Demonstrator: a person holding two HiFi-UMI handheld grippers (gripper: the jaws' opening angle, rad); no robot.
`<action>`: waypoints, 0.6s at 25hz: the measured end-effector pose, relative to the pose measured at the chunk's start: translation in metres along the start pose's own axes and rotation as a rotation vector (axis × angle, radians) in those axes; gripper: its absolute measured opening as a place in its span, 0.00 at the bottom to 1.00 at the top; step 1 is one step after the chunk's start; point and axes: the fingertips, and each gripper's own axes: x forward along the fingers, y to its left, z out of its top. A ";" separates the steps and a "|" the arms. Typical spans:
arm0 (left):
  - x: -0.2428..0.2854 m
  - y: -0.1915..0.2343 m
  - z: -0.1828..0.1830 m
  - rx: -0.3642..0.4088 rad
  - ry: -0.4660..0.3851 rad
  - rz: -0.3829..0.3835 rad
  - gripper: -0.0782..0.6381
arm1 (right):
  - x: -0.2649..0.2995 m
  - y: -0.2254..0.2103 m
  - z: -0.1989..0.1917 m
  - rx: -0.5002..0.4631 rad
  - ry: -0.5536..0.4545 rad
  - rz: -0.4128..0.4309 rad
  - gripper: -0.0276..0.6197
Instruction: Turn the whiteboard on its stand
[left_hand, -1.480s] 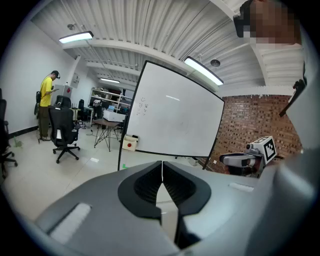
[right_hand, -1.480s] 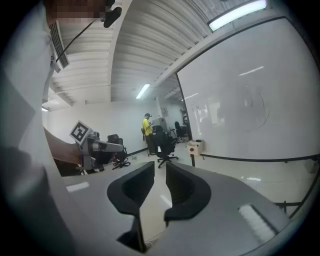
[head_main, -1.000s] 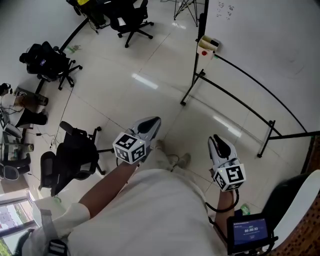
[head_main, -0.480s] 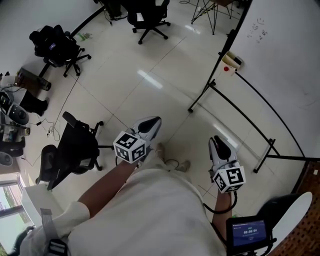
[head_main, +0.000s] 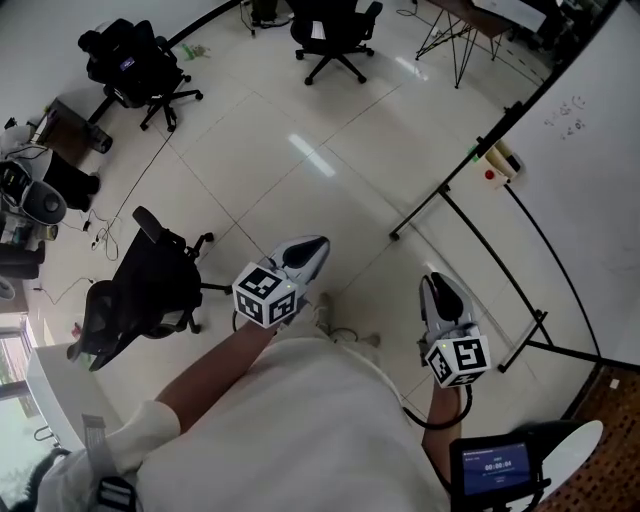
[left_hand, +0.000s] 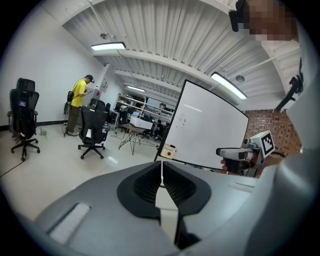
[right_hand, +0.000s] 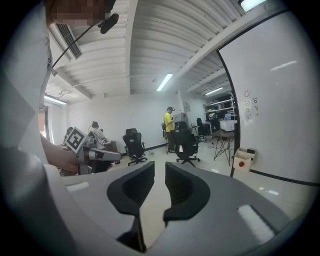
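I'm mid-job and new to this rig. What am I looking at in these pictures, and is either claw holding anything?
No robot here: a person holds two claws. One picture comes from a camera on the person's head, looking down at the floor; the other two come from cameras on the claws, looking along them. The left claw is shut on nothing; the right claw is open and empty. The whiteboard on its black stand is to the person's right, untouched. An office chair stands at the left.

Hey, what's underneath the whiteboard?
Under the whiteboard: its black stand on the floor, and a red-dotted box at its lower corner. Whatever lies behind the board is covered.
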 end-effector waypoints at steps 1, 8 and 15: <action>-0.002 0.006 0.000 -0.004 -0.002 0.000 0.14 | 0.007 0.003 0.001 0.000 0.002 0.003 0.15; -0.010 0.050 -0.003 -0.009 -0.007 -0.001 0.15 | 0.060 0.029 -0.003 0.002 0.021 0.049 0.14; -0.021 0.092 -0.009 -0.024 -0.007 0.022 0.14 | 0.101 0.050 -0.009 0.017 0.033 0.067 0.14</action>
